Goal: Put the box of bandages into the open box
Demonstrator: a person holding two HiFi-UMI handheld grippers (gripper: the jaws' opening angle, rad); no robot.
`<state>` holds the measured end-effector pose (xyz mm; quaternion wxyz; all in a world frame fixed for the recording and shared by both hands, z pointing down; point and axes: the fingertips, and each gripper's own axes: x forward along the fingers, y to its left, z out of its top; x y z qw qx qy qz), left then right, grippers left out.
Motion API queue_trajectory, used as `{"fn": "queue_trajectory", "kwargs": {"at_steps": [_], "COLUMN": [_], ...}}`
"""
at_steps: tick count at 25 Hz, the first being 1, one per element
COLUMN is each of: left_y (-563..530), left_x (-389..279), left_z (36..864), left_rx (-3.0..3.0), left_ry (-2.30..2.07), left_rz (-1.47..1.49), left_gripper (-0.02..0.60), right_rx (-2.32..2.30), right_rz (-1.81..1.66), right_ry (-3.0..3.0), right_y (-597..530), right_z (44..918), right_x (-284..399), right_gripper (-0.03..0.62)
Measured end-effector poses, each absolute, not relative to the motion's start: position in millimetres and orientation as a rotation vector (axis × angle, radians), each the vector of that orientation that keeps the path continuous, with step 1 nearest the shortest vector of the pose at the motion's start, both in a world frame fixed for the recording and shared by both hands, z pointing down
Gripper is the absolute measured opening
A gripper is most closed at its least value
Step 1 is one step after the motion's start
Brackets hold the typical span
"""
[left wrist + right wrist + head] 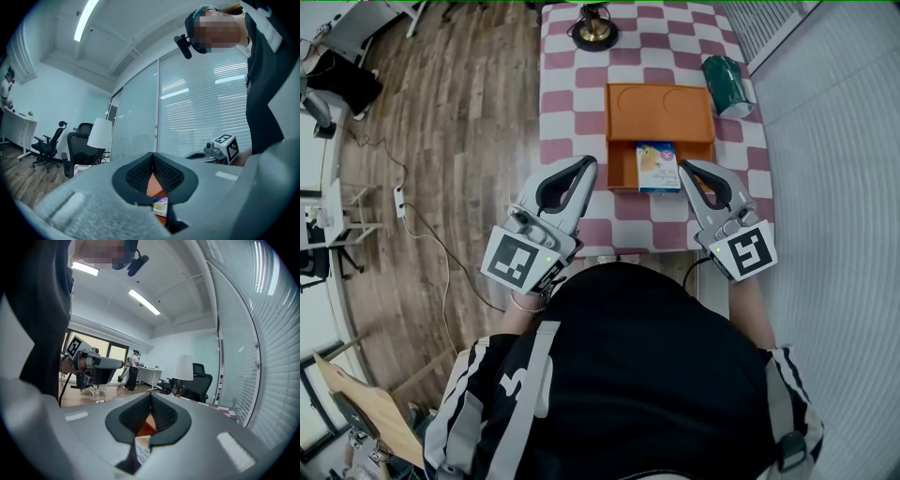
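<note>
The left gripper hangs just left of the orange box, over the front part of the table. Its jaws are closed tight, tip on tip, and they hold nothing. I think it sits off to the side because it has no job right now.

Far behind the orange box stands the foot of a lamp, out of the way.

The orange box has its lid laid flat behind it, so things can go in from above. The box of bandages lies flat inside the orange box, in the front part. Its near end reaches the front wall. It looks like the job is done, or almost done.

The right gripper is just right of the orange box, and its tip is very close to the box of bandages. I cannot tell if they touch. Its jaws are pressed together too, with nothing between them. Maybe it is that close so it can push the box of bandages in a bit more.

A green pack lies behind and to the right of the orange box, apart from it.
</note>
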<state>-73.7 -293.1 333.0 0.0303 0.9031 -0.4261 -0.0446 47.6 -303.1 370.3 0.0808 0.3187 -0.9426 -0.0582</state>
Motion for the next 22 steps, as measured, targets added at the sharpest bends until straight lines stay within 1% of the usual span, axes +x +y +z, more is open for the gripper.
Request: {"fn": "queue_trajectory", "kwargs": {"at_steps": [9,22], "left_y": [-295,-297], "left_x": [-74,-79], "left_z": [329,325], "left_rx": [2.793,2.804], "left_ry": [-1.324,-1.332], "left_rz": [-0.15,-0.153], "left_gripper": [0.003,0.003], "right_rx": [1.089,1.156], "right_rz": [-0.099,-0.101], "right_ry": [-2.847,-2.905], "right_y": [-313,-309], "right_z": [355,322], "right_x": [62,63], "right_gripper": [0.002,0.002]}}
